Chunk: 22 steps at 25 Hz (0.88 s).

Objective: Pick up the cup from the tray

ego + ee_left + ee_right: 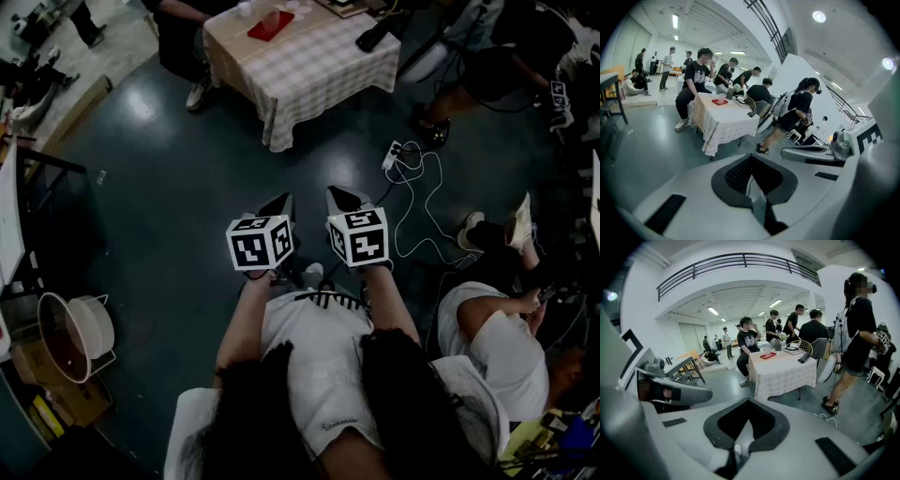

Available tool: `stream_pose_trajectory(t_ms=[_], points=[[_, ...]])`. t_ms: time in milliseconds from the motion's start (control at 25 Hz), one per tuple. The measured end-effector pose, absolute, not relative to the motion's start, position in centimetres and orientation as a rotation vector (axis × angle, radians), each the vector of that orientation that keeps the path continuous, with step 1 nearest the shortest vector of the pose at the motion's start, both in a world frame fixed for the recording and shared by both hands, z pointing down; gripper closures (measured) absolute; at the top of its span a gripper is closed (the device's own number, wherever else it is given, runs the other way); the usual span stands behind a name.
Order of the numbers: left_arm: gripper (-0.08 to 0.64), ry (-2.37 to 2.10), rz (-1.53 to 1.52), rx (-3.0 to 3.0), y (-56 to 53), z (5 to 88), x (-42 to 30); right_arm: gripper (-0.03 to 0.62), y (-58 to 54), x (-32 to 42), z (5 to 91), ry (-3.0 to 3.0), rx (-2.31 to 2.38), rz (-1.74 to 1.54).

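Observation:
A small pale cup [272, 18] stands on a red tray [263, 29] on a table with a checked cloth [309, 61], far across the floor from me. My left gripper [278, 204] and right gripper [342, 197] are side by side over the dark floor, well short of the table. Both are shut with nothing between the jaws. In the left gripper view the tray [720, 102] and cup [721, 98] lie ahead to the left of the shut left gripper [754, 180]. In the right gripper view the tray [768, 356] and cup [768, 351] lie straight ahead of the shut right gripper [746, 425].
Several people sit and stand round the table; one with a backpack [855, 329] stands at its right. A power strip with white cable [401, 155] lies on the floor. A person sits at my right [497, 337]. A round wire frame [70, 333] stands at left.

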<state>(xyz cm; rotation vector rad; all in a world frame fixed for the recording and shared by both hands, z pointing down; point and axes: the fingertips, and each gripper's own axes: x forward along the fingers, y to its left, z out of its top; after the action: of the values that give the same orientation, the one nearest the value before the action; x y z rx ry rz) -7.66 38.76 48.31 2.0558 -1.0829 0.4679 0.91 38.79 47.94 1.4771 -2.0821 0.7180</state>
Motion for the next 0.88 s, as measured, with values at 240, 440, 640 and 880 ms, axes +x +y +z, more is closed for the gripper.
stream_pose_trajectory(t_ms=[240,440,640,880], points=[[0.556,-1.099,0.451,2.048,38.8,48.1,-7.4,0.584,38.9,1.3,48.3,-2.076,1.463,0.726],[0.557,-1.099,0.450,2.043,38.3,48.5,-7.0,0.584,38.2,1.3,48.4,-2.086,1.445,0.730],[0.557,-1.078,0.466,2.065,35.6,48.7,-6.8,0.583,35.2,1.9,48.4,-2.098,1.531,0.755],[0.557,-1.070,0.469,2.076,30.4,48.4,-7.5,0.581,30.5,3.0,48.1,-2.081,1.602,0.729]])
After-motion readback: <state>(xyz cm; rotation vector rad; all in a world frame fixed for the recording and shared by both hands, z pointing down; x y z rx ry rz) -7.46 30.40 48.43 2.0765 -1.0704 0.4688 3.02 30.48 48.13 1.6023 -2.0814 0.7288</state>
